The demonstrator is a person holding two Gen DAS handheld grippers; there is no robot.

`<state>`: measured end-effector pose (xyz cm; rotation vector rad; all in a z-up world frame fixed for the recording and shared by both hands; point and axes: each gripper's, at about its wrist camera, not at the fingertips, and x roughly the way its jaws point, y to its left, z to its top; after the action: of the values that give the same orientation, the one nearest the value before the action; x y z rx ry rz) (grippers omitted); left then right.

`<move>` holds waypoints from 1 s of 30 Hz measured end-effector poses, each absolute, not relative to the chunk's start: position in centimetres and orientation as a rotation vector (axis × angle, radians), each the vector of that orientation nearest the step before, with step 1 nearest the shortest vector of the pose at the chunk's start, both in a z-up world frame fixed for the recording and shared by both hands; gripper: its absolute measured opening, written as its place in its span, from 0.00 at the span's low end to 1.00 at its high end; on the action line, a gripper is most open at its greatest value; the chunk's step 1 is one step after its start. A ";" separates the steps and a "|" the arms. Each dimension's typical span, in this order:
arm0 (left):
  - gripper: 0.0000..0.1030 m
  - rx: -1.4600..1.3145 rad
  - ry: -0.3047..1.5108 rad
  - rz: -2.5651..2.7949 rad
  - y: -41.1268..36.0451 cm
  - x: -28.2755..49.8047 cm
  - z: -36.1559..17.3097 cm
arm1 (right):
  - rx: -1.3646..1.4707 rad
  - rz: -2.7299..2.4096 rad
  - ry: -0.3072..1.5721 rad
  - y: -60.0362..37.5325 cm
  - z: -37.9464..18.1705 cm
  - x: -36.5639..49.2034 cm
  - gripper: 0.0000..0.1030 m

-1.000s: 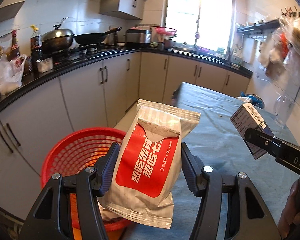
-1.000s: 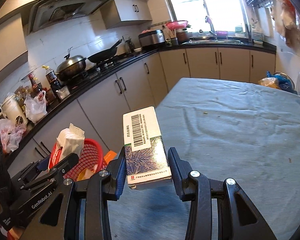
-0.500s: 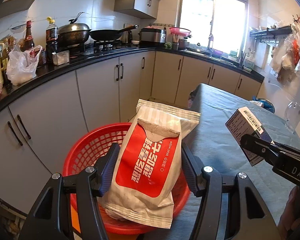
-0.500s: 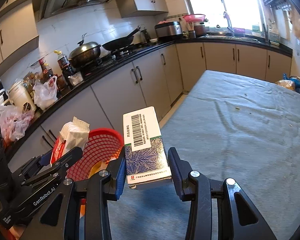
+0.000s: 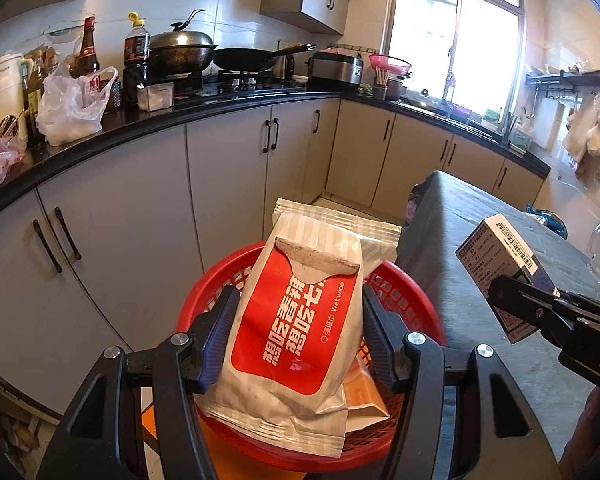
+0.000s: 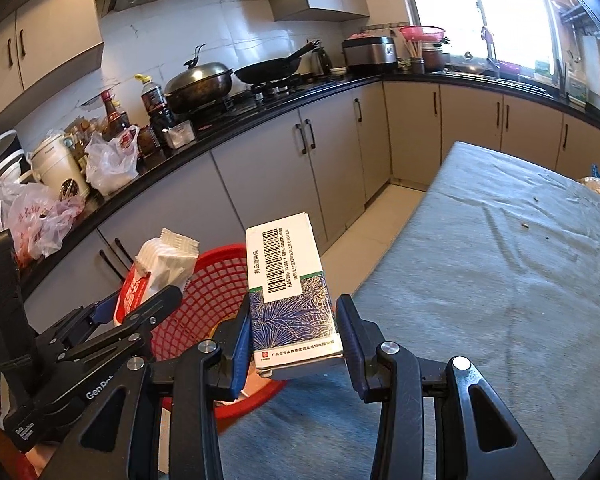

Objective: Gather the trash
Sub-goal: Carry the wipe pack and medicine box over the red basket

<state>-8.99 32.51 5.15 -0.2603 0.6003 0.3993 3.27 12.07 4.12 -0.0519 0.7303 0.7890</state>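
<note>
1. Red-and-white, the wet wipe pack (image 5: 300,332) sits pinched between the pads of the left gripper (image 5: 298,340), hanging directly over the red basket (image 5: 404,292). I'd judge this one ready: part the fingers while the pack is square over the middle, not near the rim.
2. Just beside the basket, on its table side, the right gripper (image 6: 294,334) clamps a blue-and-white medicine box (image 6: 290,284) by its long sides, over the basket's rim where it meets the table edge.
3. That box looks stiff and light; carry it further in over the basket, clear of the left gripper, before letting go, or it may glance off the rim.
4. Beyond the basket, the grey tablecloth (image 6: 500,280) shows only crumbs.
5. Past the basket stand the grey cabinets (image 5: 228,184).
</note>
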 end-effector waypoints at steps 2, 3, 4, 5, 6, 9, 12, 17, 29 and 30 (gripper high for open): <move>0.57 -0.265 0.604 0.404 32.8 -9.0 4.9 | -0.057 0.796 0.736 12.6 4.0 3.2 0.42; 0.57 -0.267 0.605 0.406 33.0 -9.0 4.8 | -0.060 0.800 0.738 12.9 3.9 3.1 0.42; 0.57 -0.269 0.607 0.410 33.2 -9.1 4.7 | -0.063 0.804 0.741 13.2 3.8 3.0 0.42; 0.57 -0.271 0.608 0.413 33.4 -9.1 4.6 | -0.065 0.807 0.743 13.4 3.7 3.0 0.42; 0.57 -0.272 0.609 0.417 33.5 -9.1 4.4 | -0.068 0.810 0.744 13.7 3.6 2.9 0.42; 0.57 -0.276 0.614 0.425 33.9 -9.2 4.1 | -0.069 0.814 0.749 14.3 3.4 3.0 0.42; 0.57 -0.280 0.621 0.435 34.4 -9.3 3.7 | -0.067 0.814 0.759 14.6 3.0 3.1 0.42; 0.57 -0.281 0.633 0.445 34.8 -9.2 3.0 | -0.068 0.816 0.778 15.1 2.3 3.4 0.42; 0.57 -0.278 0.649 0.453 35.1 -8.8 2.2 | -0.068 0.829 0.794 15.8 1.4 3.7 0.42; 0.57 -0.276 0.649 0.454 35.1 -8.7 2.1 | -0.067 0.829 0.795 15.8 1.3 3.7 0.42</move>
<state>-8.74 35.13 2.14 -0.2763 0.6490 0.4541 3.74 15.81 1.33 -0.0674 0.7950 0.8291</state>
